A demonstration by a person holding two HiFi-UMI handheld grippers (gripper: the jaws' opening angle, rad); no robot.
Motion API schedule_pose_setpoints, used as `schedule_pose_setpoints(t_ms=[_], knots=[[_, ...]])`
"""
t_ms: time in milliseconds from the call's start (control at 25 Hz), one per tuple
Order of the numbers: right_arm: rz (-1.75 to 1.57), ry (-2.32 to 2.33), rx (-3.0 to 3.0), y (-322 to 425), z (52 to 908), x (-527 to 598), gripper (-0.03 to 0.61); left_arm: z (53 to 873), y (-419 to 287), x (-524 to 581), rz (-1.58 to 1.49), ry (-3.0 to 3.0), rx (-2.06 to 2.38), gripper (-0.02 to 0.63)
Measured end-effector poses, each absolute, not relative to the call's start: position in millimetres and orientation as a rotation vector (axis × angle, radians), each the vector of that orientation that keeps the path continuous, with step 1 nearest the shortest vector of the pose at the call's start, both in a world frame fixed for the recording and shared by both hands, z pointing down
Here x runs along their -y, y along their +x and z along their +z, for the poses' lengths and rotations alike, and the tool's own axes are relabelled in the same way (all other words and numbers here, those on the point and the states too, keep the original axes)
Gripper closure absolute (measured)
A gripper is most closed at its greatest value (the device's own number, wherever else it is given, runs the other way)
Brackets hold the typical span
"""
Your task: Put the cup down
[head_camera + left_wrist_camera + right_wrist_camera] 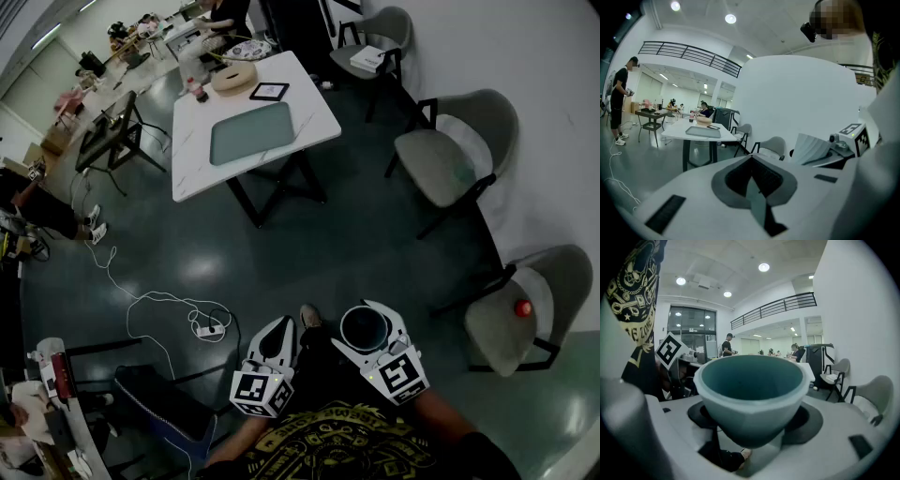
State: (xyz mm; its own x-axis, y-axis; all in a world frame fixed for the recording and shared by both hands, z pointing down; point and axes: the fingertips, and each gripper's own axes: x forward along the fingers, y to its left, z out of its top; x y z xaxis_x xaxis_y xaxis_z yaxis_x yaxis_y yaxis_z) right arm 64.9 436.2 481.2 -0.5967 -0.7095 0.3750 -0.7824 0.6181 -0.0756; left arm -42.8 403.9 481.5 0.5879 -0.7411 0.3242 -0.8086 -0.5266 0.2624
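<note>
The cup (364, 327) is white outside and dark teal inside. It sits upright between the jaws of my right gripper (367, 313), which is shut on it, low in the head view above the dark floor. In the right gripper view the cup (752, 394) fills the middle, with both jaws of the right gripper (751, 446) pressed against its lower sides. My left gripper (279, 328) hangs just left of it, shut and empty. In the left gripper view the closed left gripper (757, 187) shows, and the cup's (813, 149) white side appears at the right.
A white table (319, 112) stands well ahead, carrying a grey-green tray (251, 132), a small tablet (269, 91) and a round wooden object (233, 76). Grey chairs (450, 155) line the right wall; the nearest one (502, 323) holds a red object (522, 307). A cable with a power strip (208, 330) lies on the floor to the left.
</note>
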Motion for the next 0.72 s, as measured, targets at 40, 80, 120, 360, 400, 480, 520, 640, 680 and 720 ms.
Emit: schedule_pose_setpoints(t_ms=[40, 80, 120, 360, 400, 480, 520, 640, 680, 720], knots=[[0.357, 1.218, 2.559, 65.0, 484.7, -433.9, 0.213, 483.2, -43.0, -402.5, 0.244, 2.437, 1.254, 0.603], [0.375, 1.228, 2.577, 65.3, 487.8, -431.9, 0.213, 484.7, -42.8, -401.1, 0.246, 2.437, 1.259, 0.604], [0.385, 1.233, 2.585, 65.8, 490.3, -430.5, 0.213, 485.8, -42.1, -400.2, 0.246, 2.436, 1.262, 0.604], [0.340, 1.232, 2.557, 68.6, 493.0, -429.9, 0.215, 484.6, -37.6, -398.6, 0.244, 2.437, 1.259, 0.604], [0.339, 1.232, 2.558, 68.5, 492.3, -429.6, 0.215, 484.5, -37.9, -398.5, 0.245, 2.439, 1.259, 0.604], [0.338, 1.235, 2.561, 68.8, 491.2, -428.8, 0.215, 484.4, -37.7, -398.2, 0.247, 2.440, 1.258, 0.604], [0.338, 1.237, 2.563, 69.2, 490.7, -428.4, 0.215, 484.3, -37.1, -397.9, 0.248, 2.440, 1.258, 0.604], [0.345, 1.239, 2.572, 70.3, 489.8, -427.1, 0.215, 483.7, -35.3, -396.8, 0.252, 2.442, 1.255, 0.604], [0.347, 1.236, 2.572, 70.3, 489.3, -426.4, 0.215, 483.8, -35.2, -396.3, 0.255, 2.443, 1.255, 0.604], [0.346, 1.227, 2.569, 70.1, 488.0, -425.7, 0.215, 484.0, -35.3, -395.8, 0.256, 2.444, 1.255, 0.604]])
